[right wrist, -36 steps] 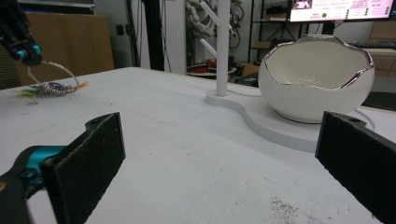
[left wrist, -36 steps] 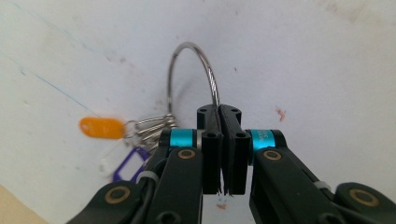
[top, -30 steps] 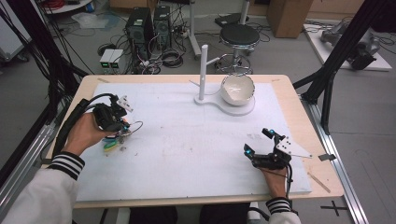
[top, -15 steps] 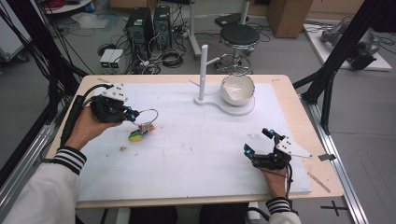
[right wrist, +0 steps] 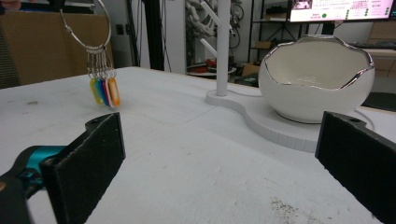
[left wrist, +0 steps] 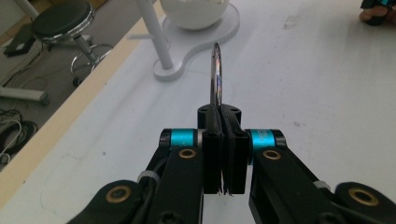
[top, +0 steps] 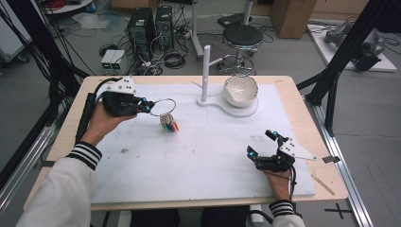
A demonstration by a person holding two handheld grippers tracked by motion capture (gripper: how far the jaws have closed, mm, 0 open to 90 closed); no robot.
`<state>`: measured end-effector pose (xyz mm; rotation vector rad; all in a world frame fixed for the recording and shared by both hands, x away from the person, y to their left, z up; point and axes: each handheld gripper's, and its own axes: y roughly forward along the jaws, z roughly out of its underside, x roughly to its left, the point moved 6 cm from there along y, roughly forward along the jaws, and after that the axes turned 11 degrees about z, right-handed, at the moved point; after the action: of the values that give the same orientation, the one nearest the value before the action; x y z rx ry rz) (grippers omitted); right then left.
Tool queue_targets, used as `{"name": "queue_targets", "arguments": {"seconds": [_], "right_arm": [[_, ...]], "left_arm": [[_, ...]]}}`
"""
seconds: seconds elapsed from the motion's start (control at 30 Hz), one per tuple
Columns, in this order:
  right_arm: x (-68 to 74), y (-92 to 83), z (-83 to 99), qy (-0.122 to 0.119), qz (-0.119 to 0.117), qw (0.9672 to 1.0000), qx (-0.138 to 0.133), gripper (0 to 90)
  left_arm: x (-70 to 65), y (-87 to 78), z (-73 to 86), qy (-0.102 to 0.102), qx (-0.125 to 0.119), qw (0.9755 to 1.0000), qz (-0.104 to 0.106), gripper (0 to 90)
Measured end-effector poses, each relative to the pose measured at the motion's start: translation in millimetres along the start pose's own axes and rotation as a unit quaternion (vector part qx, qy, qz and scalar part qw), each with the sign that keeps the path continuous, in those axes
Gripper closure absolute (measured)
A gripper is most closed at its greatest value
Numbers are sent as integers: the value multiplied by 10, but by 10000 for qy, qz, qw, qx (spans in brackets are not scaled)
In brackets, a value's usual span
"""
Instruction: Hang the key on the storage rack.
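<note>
Left hand-held gripper (top: 147,108) is clamped tight on a big metal key ring (top: 163,107), holding it up off the white surface (top: 198,146) with a bunch of colored tags (top: 169,126) dangling underneath. It sits at the far left, well apart from the white stand (top: 206,71) and the eggshell-looking bowl (top: 240,90). Right hand-held gripper (top: 261,144) rests near the front right edge, jaws spread wide with nothing in them.

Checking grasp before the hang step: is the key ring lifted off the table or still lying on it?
Lifted. The left gripper is shut on the key ring; the right gripper view shows its coloured tags dangling above the table.
</note>
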<state>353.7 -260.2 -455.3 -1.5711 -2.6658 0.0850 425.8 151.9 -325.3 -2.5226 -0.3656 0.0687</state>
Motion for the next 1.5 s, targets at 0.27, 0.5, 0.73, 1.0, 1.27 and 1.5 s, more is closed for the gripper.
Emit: {"name": "queue_targets", "arguments": {"seconds": [0.27,0.5,0.73,1.0,1.27,1.5], "right_arm": [[-3,-1,1,3,-16,10000,10,10],[-11,-2,1,-2,-5,10000,-1,10],[-14,-1,-3,3,-9,10000,-44,9],[-13,-3,-3,23,-13,10000,-38,10],[-13,-5,-3,38,-18,10000,-23,10],[-13,-5,-3,40,-14,10000,-21,9]], "left_arm": [[108,189,-268,-155,-391,9989,194,875],[179,368,-484,-121,-510,9981,332,875],[234,529,-647,-120,-672,9965,482,876],[343,710,-727,-137,-870,9948,508,875],[436,885,-702,-329,-989,9930,558,875],[525,1022,-673,-541,-1024,9921,490,875]]}}
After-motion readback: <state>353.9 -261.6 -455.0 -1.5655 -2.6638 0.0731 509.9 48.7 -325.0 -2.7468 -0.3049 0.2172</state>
